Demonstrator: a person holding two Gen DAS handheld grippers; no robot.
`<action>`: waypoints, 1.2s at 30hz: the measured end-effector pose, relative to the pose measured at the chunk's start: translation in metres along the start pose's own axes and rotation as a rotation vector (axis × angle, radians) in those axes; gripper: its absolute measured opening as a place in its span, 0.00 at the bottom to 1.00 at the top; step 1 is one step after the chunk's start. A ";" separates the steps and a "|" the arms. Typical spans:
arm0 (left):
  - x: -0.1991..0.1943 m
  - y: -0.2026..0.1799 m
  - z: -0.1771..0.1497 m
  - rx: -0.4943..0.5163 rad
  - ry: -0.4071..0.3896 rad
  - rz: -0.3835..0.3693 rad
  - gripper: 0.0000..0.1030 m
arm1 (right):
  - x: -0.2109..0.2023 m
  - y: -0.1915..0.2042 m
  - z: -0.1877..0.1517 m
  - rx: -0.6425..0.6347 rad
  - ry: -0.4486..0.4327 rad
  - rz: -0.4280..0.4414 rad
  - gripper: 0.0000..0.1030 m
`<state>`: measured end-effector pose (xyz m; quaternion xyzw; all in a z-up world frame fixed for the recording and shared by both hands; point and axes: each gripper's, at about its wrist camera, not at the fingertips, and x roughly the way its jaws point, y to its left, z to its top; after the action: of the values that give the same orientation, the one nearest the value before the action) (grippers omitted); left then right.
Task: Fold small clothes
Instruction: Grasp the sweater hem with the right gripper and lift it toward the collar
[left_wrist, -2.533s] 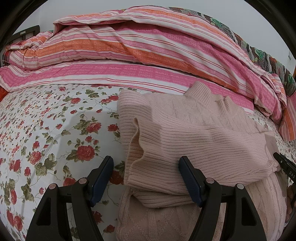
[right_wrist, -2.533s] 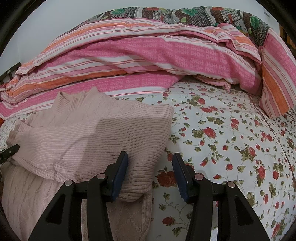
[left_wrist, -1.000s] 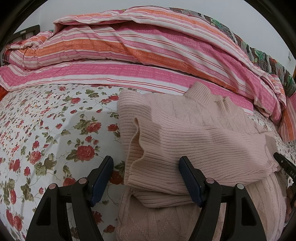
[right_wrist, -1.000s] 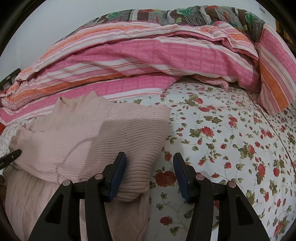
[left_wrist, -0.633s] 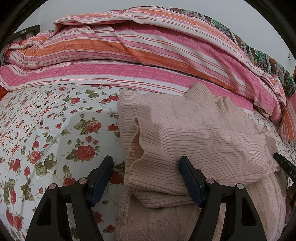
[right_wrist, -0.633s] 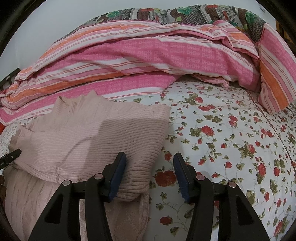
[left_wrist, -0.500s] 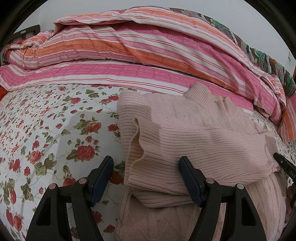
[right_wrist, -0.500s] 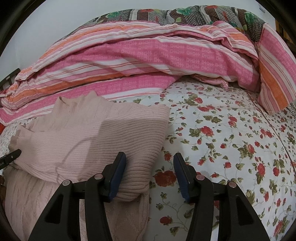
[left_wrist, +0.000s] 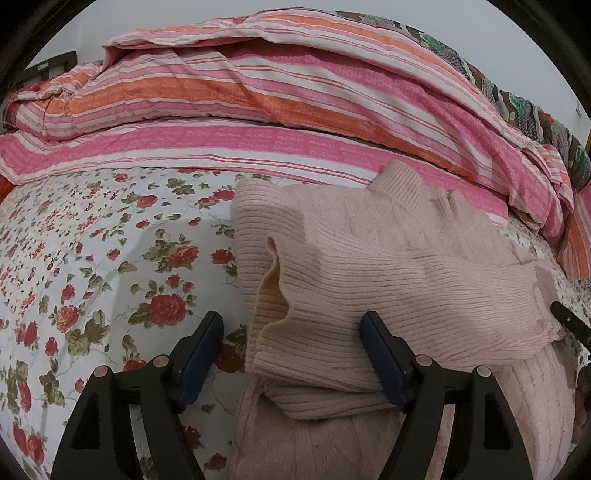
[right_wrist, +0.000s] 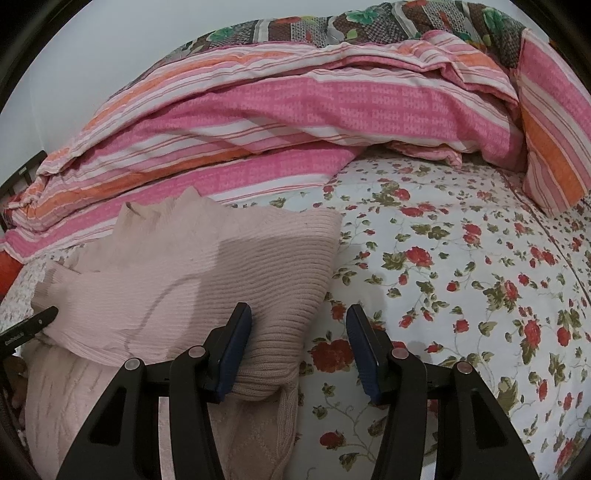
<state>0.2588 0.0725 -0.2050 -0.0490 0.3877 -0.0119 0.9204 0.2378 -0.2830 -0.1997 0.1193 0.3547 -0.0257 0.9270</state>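
A pale pink knit sweater (left_wrist: 388, 266) lies on the floral bed sheet (left_wrist: 92, 258), its sleeves folded across the body and its collar toward the quilt. My left gripper (left_wrist: 291, 319) hovers over the sweater's left edge. Its jaws are opening, and the wavy sleeve cuff (left_wrist: 273, 295) lies between them untouched by the pads. My right gripper (right_wrist: 298, 309) is open over the sweater's (right_wrist: 207, 273) right folded edge, which lies loosely between its jaws. Each view shows the other gripper's black tip at the sweater's far side.
A pink, orange and white striped quilt (left_wrist: 295, 99) is heaped along the back of the bed. A striped pillow (right_wrist: 554, 147) leans at the far right. Bare floral sheet (right_wrist: 480, 295) spreads to the right of the sweater and to its left.
The left jaws stand slightly wider than half a second ago. The sweater and both hands have kept their places.
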 end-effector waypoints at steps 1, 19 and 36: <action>0.000 -0.001 0.000 0.001 0.000 0.002 0.73 | 0.000 0.000 0.000 -0.001 0.000 -0.002 0.50; -0.061 -0.007 -0.033 0.004 0.010 0.045 0.74 | -0.083 -0.008 -0.032 0.048 0.016 0.053 0.54; -0.150 0.036 -0.165 0.072 -0.013 -0.141 0.72 | -0.172 -0.019 -0.154 -0.004 0.011 0.137 0.54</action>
<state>0.0351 0.1035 -0.2159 -0.0432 0.3767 -0.0904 0.9209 0.0063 -0.2705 -0.1998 0.1414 0.3506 0.0390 0.9250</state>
